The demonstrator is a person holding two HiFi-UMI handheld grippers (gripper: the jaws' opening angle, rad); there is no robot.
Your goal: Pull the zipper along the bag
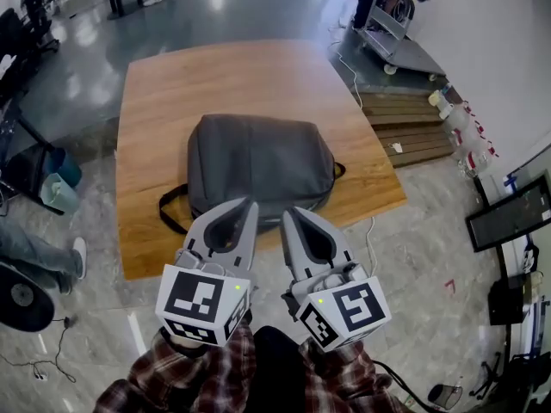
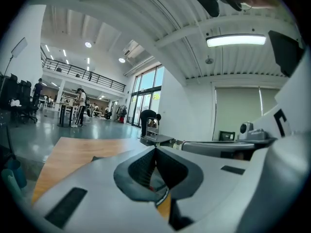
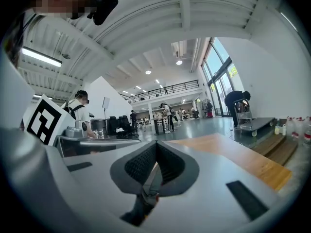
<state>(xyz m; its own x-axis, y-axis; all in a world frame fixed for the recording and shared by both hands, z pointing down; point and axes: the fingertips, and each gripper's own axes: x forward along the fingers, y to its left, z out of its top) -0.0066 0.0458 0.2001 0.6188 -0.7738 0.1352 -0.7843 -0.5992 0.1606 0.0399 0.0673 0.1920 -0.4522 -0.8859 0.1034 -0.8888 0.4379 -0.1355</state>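
We note the grey fabric backpack (image 1: 258, 166) fills the middle of the light wooden tabletop (image 1: 215, 76), its black strap loop (image 1: 162, 205) spilling toward the near left edge, with bare wood open beyond it and along both flanks, and stepped wooden pallets (image 1: 406, 126) crowding the table's right side.

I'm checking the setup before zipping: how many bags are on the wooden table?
1: a grey backpack lies flat on the table, toward its near edge. No other bag shows.
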